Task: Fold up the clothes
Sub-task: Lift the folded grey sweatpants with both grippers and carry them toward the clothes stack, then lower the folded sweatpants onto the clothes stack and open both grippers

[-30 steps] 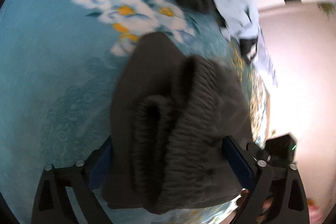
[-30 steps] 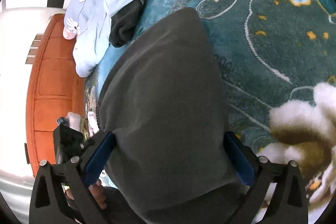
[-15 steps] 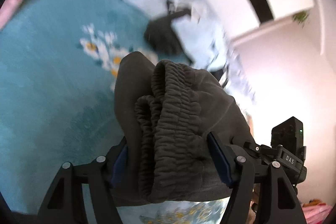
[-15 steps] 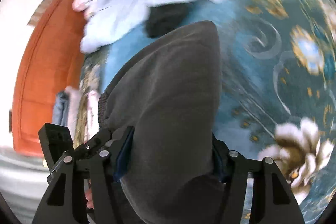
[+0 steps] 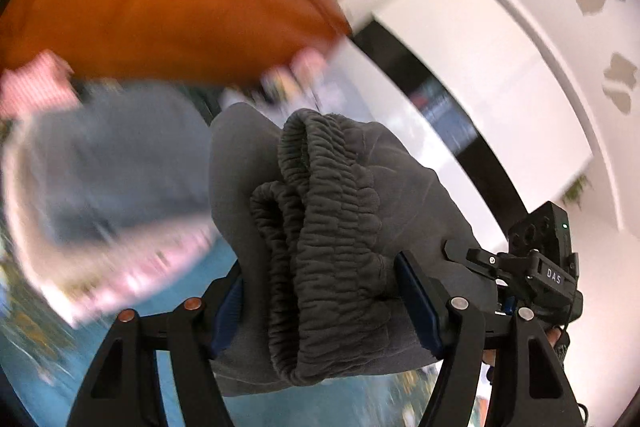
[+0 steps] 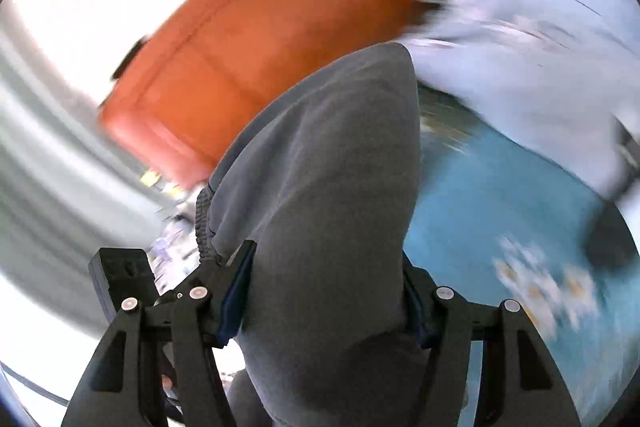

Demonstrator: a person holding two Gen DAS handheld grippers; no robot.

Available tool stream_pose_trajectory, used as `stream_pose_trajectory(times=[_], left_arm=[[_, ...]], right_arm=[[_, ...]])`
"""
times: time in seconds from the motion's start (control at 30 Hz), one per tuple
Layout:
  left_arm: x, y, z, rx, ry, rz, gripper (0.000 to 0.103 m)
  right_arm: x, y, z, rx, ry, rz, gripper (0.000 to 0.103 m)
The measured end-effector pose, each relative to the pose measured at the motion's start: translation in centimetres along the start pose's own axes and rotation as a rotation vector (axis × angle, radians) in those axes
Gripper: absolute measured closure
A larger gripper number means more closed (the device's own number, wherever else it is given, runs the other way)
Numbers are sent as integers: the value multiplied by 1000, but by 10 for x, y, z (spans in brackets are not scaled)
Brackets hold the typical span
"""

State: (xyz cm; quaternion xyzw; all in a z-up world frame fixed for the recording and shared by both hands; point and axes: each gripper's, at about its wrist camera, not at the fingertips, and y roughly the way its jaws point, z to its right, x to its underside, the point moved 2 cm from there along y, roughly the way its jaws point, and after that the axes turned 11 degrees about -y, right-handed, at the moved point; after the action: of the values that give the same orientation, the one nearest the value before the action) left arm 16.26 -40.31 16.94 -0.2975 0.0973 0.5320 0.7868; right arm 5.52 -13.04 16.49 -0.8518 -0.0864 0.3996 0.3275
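Grey trousers (image 5: 340, 227), folded, now ride clear of the teal bedspread (image 6: 500, 195) they lay on a second ago. Left gripper (image 5: 320, 301) and right gripper (image 6: 326, 297) have clamped their fingers on the bundle, likely carrying it to a stack.

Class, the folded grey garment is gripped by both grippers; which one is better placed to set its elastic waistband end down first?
Probably the left gripper: the grey garment's gathered waistband sits between its fingers. The right gripper holds smooth fabric.
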Motion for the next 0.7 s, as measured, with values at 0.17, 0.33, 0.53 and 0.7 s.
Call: stream_pose_trajectory(times=[0.17, 0.33, 0.53, 0.7], left_arm=[[-72, -37, -37, -42, -65, 144, 30], [-102, -30, -90, -111, -159, 185, 30], [-87, 15, -156, -202, -289, 143, 30], [-86, 11, -156, -199, -273, 172, 30]], right_arm=[[-84, 75, -46, -135, -145, -92, 38], [-138, 161, -62, -205, -244, -212, 38], [-137, 261, -31, -234, -265, -368, 38], [-118, 301, -5, -248, -216, -398, 38]])
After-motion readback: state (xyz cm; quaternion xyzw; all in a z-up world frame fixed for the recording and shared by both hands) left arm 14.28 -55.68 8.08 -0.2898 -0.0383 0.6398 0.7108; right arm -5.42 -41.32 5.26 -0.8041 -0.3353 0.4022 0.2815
